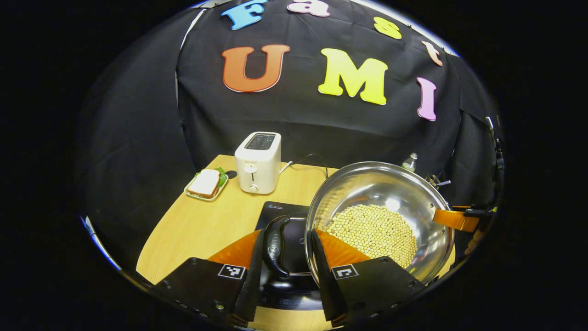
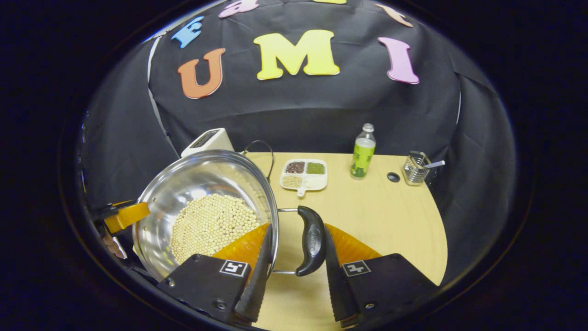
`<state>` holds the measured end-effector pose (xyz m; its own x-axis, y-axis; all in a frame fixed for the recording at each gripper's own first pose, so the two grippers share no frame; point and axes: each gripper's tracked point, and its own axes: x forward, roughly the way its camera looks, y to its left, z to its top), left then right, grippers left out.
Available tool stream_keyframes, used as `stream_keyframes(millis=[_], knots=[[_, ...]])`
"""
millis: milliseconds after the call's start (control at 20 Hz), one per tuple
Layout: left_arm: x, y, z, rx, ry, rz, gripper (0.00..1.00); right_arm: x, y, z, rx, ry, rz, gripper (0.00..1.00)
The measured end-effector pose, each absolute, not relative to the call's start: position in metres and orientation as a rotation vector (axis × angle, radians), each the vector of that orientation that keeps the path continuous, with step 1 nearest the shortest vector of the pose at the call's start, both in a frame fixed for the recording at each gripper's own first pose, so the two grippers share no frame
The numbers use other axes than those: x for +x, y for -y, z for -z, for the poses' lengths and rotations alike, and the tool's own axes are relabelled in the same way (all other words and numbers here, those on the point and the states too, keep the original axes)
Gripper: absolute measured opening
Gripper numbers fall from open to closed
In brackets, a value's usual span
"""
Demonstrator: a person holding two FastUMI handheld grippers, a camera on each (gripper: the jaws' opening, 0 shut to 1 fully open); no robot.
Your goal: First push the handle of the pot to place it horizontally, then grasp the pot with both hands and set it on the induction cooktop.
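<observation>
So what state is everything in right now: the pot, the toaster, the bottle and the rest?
pot: uncovered, holding pale beans.
left gripper: fingers astride a pot handle, squeeze unclear.
right gripper: fingers astride the other handle, squeeze unclear.
induction cooktop: partly under the pot, contact unclear.
toaster: upright, nothing sticking out.
bottle: upright, capped.
divided dish: three sections filled.
</observation>
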<state>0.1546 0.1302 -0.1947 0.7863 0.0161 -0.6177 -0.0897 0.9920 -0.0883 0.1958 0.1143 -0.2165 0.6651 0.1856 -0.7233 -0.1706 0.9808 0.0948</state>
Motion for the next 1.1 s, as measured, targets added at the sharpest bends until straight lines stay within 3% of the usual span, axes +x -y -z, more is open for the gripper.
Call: stream_keyframes(millis=[400, 1100], knots=[[0.172, -0.180, 0.223, -0.127, -0.702, -0.097, 0.53, 0.218, -0.170, 0.251, 0.016, -0.868, -0.219, 0.61], [0.200, -0.196, 0.279, -0.086, -0.735, -0.095, 0.53, 0.240, -0.193, 0.310, 0.014, -0.902, -0.202, 0.61]])
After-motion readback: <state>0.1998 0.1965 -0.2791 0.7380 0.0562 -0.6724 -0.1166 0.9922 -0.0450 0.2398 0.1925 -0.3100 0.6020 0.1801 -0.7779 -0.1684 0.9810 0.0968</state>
